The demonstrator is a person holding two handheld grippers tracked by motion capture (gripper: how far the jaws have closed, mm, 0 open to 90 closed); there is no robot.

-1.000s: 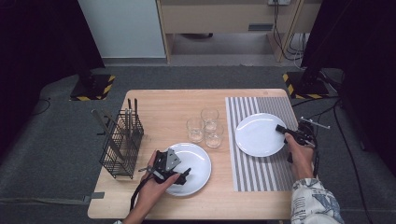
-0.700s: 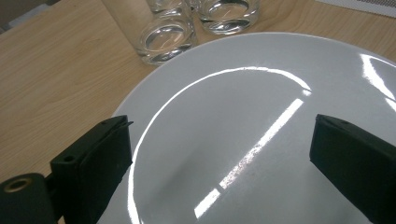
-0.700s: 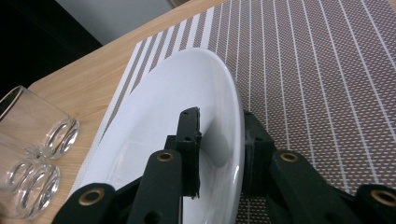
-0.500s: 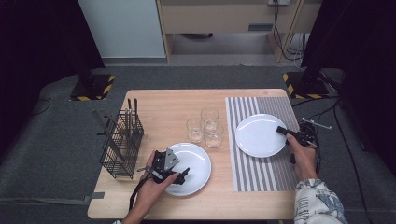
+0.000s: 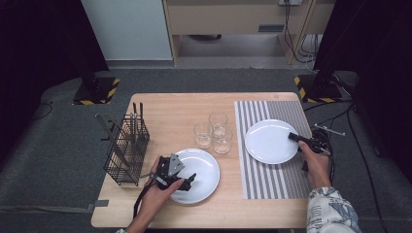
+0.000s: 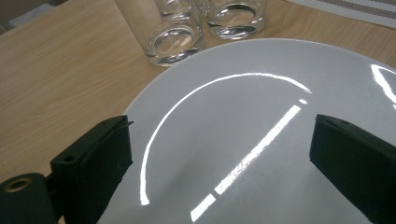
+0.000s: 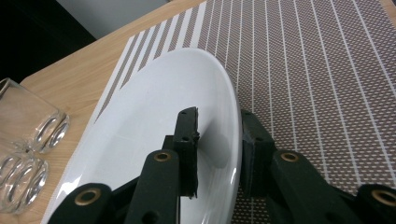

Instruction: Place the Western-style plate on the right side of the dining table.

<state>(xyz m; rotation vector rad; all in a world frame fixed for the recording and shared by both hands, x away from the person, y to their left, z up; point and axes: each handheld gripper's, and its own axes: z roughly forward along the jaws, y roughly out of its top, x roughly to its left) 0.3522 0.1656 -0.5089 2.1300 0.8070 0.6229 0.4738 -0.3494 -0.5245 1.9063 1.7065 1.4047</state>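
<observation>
On the table (image 5: 184, 104), a wire basket (image 5: 127, 150) stands at the left edge. Right of it lies a plate (image 5: 204, 167) on the bare wood. Just behind that plate cluster three glasses (image 5: 216, 132). Farther right, a striped mat (image 5: 272, 179) carries a second plate (image 5: 269, 141).

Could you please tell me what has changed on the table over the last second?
Very little: the right gripper drew back slightly at the edge of the plate on the mat. The left gripper over the near plate, the glasses and the basket stayed put.
</observation>
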